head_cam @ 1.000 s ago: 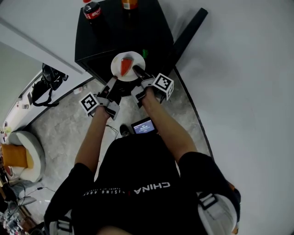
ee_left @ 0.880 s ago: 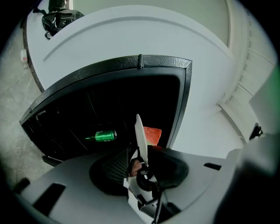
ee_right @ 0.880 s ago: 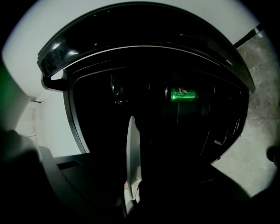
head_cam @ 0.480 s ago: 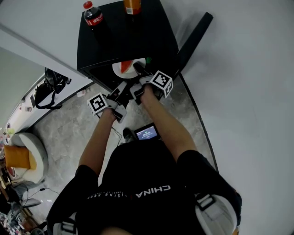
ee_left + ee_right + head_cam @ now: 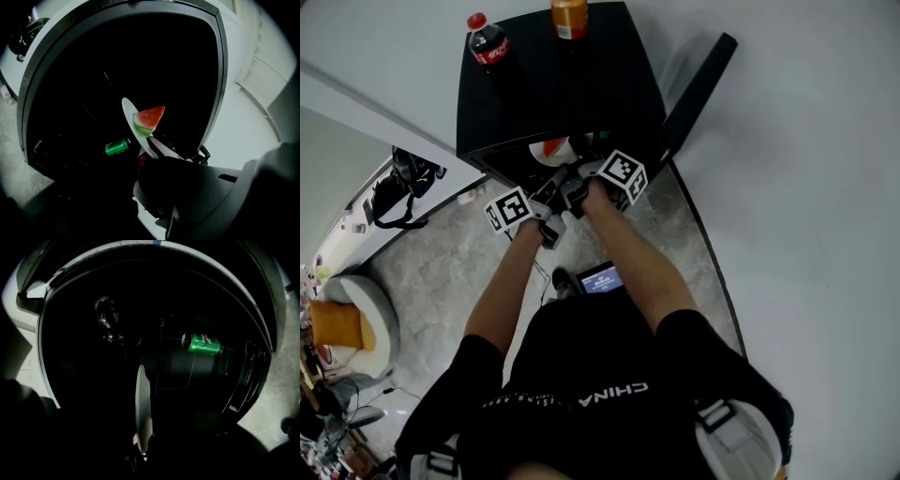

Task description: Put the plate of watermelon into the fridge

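Nearly there, we judged; the plate [image 5: 130,114] with its watermelon [image 5: 151,117] hung partway inside the open fridge [image 5: 553,84]; the right gripper [image 5: 140,448] had its fingers clamped on the rim, the left gripper [image 5: 153,157] seemingly too; setting down and letting go were left.

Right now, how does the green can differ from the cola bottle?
The cola bottle stands on top of the black fridge; the green can sits inside it. The cola bottle is dark with a red cap and label; the green can is bright green. The cola bottle narrows to a capped neck; the green can is a plain cylinder. Both are drink containers, apart from the plate.
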